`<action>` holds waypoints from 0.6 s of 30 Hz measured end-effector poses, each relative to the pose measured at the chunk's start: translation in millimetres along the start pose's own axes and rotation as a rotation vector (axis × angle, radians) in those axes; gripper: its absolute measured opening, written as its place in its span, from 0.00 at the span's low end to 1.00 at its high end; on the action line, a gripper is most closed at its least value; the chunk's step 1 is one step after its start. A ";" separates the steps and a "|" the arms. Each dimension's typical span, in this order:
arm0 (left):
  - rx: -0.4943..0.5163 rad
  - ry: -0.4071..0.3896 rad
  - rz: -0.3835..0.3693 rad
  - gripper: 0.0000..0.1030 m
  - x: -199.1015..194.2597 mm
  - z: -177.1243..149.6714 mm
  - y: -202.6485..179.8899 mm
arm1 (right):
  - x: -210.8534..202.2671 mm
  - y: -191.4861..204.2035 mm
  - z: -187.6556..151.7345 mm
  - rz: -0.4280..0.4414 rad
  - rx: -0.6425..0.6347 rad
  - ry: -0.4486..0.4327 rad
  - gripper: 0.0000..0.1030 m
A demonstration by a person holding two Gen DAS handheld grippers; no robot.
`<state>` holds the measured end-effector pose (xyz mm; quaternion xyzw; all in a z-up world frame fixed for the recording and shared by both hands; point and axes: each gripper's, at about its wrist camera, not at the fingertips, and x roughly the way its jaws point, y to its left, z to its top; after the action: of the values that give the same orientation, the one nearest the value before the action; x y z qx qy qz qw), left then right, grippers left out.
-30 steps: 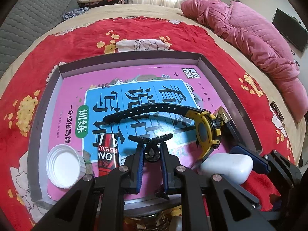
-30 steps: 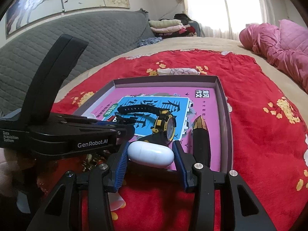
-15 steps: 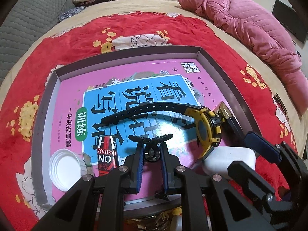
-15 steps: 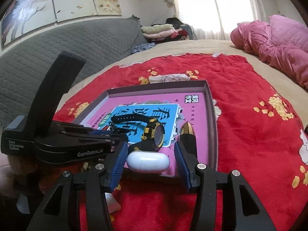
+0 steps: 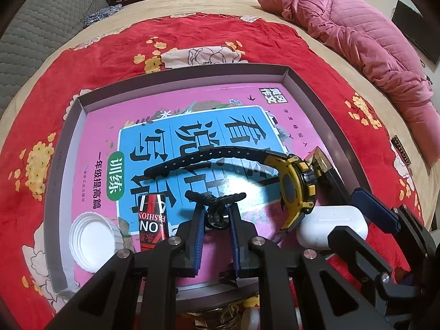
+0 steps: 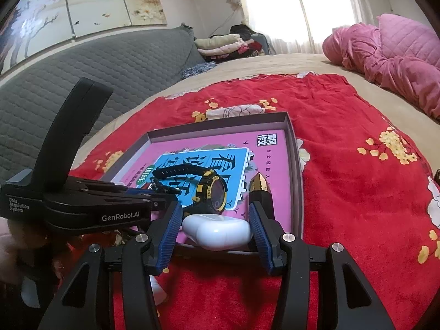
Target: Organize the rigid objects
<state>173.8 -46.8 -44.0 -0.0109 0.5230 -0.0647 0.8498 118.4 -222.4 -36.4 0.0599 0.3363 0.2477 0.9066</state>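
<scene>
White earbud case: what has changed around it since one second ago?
The right gripper spread its jaws and let go of the white case, now lying at the tray's near edge. Left gripper stayed shut on a small black object; watch unmoved.

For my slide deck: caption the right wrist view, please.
Right gripper brackets white case at tray edge, beside yellow watch.

I am working in a bedroom at home. A bed (image 6: 316, 66) fills the view, spread with a red floral blanket (image 6: 343, 165), with a crumpled pink quilt (image 6: 385, 52) at its far side. A grey quilted headboard (image 6: 96, 66) runs along one edge below a blossom wall painting (image 6: 82, 2). Folded clothes (image 6: 225, 45) are piled by a bright curtained window (image 6: 288, 8), and a dark television (image 5: 418, 35) hangs on the wall.
</scene>
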 end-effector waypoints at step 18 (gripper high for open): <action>0.004 -0.011 0.020 0.38 -0.8 -3.1 0.0 | -4.9 -2.9 1.6 0.003 0.015 -0.025 0.57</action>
<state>170.7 -46.5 -44.7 -0.0043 0.5184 -0.0571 0.8532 117.4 -227.3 -33.1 0.0702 0.3266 0.2457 0.9100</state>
